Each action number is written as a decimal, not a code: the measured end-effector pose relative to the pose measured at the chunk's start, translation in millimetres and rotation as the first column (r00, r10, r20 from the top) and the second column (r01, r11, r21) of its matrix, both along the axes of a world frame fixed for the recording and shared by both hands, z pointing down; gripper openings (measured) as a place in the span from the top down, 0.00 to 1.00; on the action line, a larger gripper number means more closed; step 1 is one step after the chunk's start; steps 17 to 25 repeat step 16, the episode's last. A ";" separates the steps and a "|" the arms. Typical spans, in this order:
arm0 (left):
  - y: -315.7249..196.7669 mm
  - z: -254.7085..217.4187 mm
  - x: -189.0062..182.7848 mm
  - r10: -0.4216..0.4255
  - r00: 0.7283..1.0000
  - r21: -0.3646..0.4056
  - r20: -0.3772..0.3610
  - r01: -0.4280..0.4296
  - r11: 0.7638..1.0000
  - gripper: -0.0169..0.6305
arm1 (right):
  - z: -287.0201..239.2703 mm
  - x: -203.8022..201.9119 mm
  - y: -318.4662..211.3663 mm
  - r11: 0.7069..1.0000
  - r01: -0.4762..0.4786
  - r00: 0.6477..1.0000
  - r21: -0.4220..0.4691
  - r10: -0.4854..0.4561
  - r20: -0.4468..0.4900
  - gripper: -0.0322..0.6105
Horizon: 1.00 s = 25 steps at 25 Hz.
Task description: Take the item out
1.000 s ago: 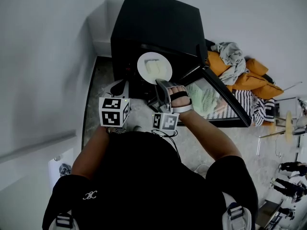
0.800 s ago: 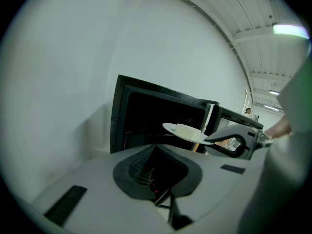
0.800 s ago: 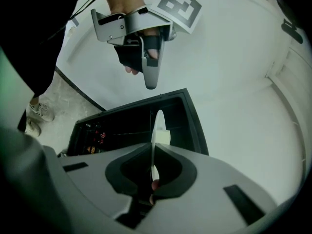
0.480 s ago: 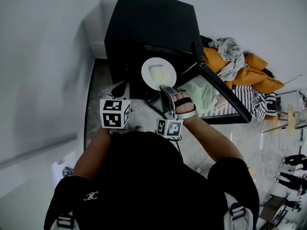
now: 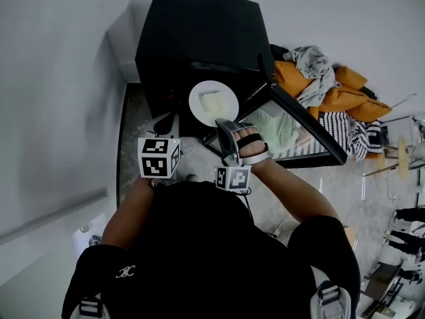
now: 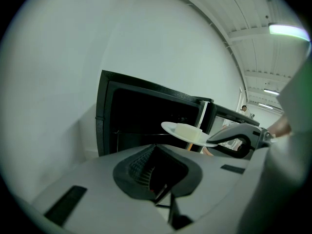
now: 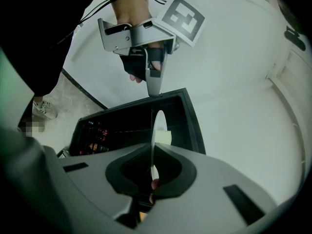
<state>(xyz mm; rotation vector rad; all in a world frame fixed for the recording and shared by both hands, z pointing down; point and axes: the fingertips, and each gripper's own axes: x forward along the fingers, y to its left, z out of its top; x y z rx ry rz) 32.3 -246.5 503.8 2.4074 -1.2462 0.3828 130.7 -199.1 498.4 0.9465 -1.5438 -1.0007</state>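
Observation:
A white plate (image 5: 213, 103) with a pale block (image 5: 212, 102) on it hangs level in front of the black oven's (image 5: 199, 38) open mouth. My right gripper (image 5: 224, 123) is shut on the plate's near rim. In the right gripper view the plate (image 7: 157, 123) stands edge-on between the jaws of the right gripper (image 7: 153, 147). My left gripper (image 5: 163, 122) waits left of the plate, shut and holding nothing. The left gripper view shows the plate (image 6: 187, 132) ahead, with the right gripper (image 6: 239, 138) on its right edge.
The oven door (image 5: 302, 128) hangs open to the right. Orange and grey clothes (image 5: 332, 88) and a striped cloth (image 5: 352, 141) lie beyond the door. A white wall (image 5: 60, 98) closes the left side. The oven stands on a speckled stone surface (image 5: 129, 138).
The right gripper has drawn the plate a little out of the oven's mouth, toward me. The left gripper has hardly moved.

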 end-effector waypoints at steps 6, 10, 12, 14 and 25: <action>-3.2 1.1 -2.4 -0.004 1.000 -0.002 -0.001 0.004 1.000 0.96 | -0.9 -3.2 -2.8 1.000 0.005 1.000 -0.001 -0.005 0.005 0.92; -4.5 0.5 -2.0 -0.005 1.000 -0.002 -0.003 0.005 1.000 0.96 | -2.0 -2.2 -5.8 1.000 0.003 1.000 -0.001 -0.003 0.003 0.92; -4.8 0.9 -1.9 -0.005 1.000 -0.002 -0.003 0.005 1.000 0.96 | -2.3 -1.3 -7.9 1.000 0.001 1.000 0.002 -0.001 0.000 0.92; -5.2 1.8 -2.0 -0.004 1.000 -0.004 -0.003 0.004 1.000 0.96 | -3.1 -1.1 -10.5 1.000 0.001 1.000 0.006 -0.001 -0.002 0.92; -5.7 2.9 -2.2 -0.004 1.000 -0.006 -0.002 0.004 1.000 0.96 | -3.7 -1.0 -13.0 1.000 0.002 1.000 0.009 -0.002 -0.004 0.92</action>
